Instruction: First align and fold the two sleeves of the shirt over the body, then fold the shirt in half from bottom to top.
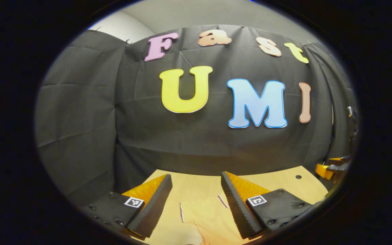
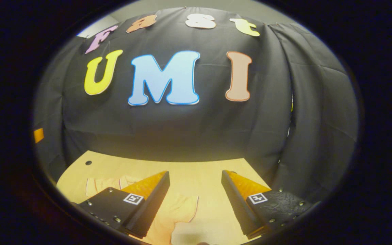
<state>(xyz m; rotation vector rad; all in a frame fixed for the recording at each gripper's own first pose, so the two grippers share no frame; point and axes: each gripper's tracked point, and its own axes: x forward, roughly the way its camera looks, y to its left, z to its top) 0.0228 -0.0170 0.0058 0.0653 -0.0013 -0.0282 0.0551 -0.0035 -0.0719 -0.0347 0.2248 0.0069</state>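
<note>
While tongs (image 1: pixel 196 180) gape, shirt (image 1: pixel 209 214) lies unlabelled.

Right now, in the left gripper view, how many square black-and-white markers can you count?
2: one marker at lower left, the other marker at lower right; more may be hidden.

A recording booth in a lab or studio: black cloth (image 1: pixel 216 136) hangs as creased walls around a pale wooden table (image 2: pixel 196 170), with a plain grey room wall (image 1: pixel 128 23) showing above the cloth's top edge

Both views low over table (image 1: pixel 284 180), facing booth wall.
</note>
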